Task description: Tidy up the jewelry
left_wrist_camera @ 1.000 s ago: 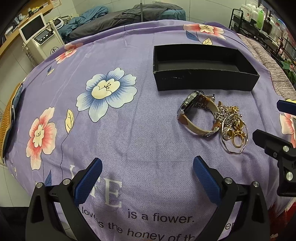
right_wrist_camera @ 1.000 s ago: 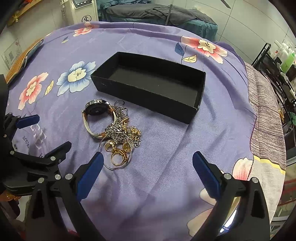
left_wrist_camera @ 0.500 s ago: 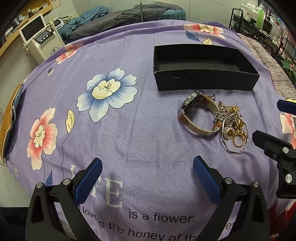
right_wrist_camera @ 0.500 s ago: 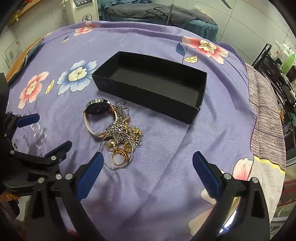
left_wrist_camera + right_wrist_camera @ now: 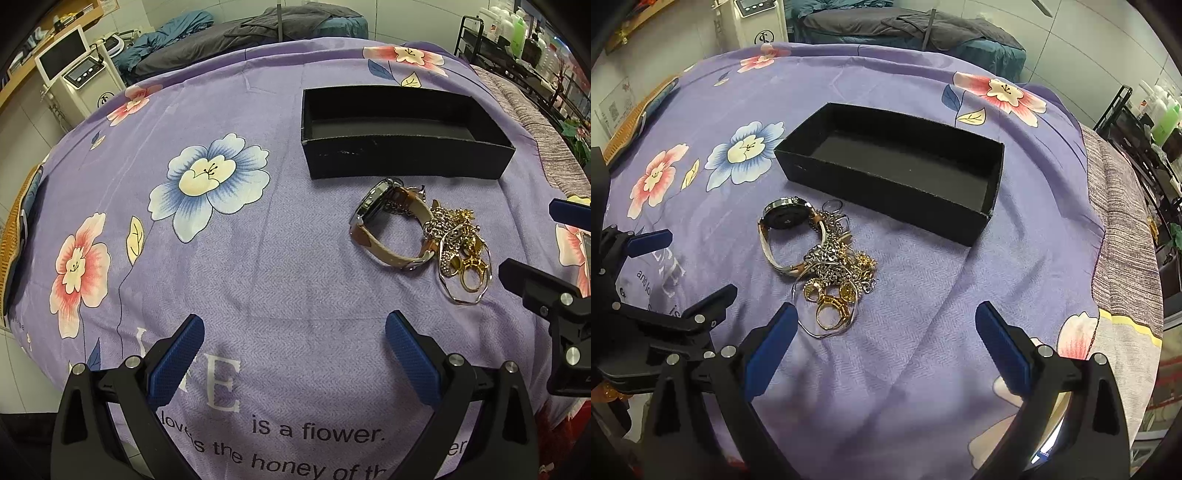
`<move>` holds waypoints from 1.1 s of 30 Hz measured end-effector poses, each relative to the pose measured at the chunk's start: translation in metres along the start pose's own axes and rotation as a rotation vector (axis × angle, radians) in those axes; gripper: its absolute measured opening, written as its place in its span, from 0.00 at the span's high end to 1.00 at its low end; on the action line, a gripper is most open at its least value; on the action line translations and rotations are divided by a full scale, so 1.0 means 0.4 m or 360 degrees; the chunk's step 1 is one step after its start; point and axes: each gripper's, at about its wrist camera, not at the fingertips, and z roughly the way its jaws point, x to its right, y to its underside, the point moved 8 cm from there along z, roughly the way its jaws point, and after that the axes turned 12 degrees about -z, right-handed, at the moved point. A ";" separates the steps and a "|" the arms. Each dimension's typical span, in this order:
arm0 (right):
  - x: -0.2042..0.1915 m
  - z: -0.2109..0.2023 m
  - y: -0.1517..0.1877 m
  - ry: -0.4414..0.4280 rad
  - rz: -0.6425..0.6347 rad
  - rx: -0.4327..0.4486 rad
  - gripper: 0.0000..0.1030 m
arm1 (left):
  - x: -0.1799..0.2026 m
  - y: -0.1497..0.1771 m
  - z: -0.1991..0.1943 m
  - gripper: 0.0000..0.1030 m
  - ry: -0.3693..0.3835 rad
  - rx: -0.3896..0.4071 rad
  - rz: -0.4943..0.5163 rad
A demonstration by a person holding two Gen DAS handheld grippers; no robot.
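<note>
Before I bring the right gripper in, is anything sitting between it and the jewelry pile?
Nothing visible. The right gripper is open, with only bare purple sheet between it and the jewelry pile. The black box lies beyond the pile.

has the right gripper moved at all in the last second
Yes, slightly. In the right wrist view the black box and jewelry pile sit a little further right and lower, so the open right gripper has crept forward and left.

Bedspread [image 5: 280, 258]: lilac, herringbone weave, printed blue-and-cream and pink flowers, dark lettering. Box [image 5: 402, 158]: matte black, inside and out. Watch [image 5: 788, 218]: dark face, silver rim, tan-and-cream strap. Jewelry heap [image 5: 838, 269]: gold and silver mixed. Fingers [image 5: 177, 365]: blue ribbed pads on black frames.
</note>
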 end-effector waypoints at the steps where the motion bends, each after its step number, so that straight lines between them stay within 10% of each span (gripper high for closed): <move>1: 0.000 0.000 0.000 0.0000 -0.0001 -0.0001 0.07 | 0.001 0.000 0.000 0.06 -0.0007 0.0001 0.0006; 21: 0.024 -0.038 -0.013 -0.0054 0.0091 0.0233 0.07 | -0.068 -0.008 0.015 0.06 -0.0074 -0.0043 -0.0125; 33: -0.040 -0.017 0.027 -0.0193 -0.0075 0.0326 0.07 | -0.050 -0.018 0.022 0.26 0.0269 -0.0035 -0.0325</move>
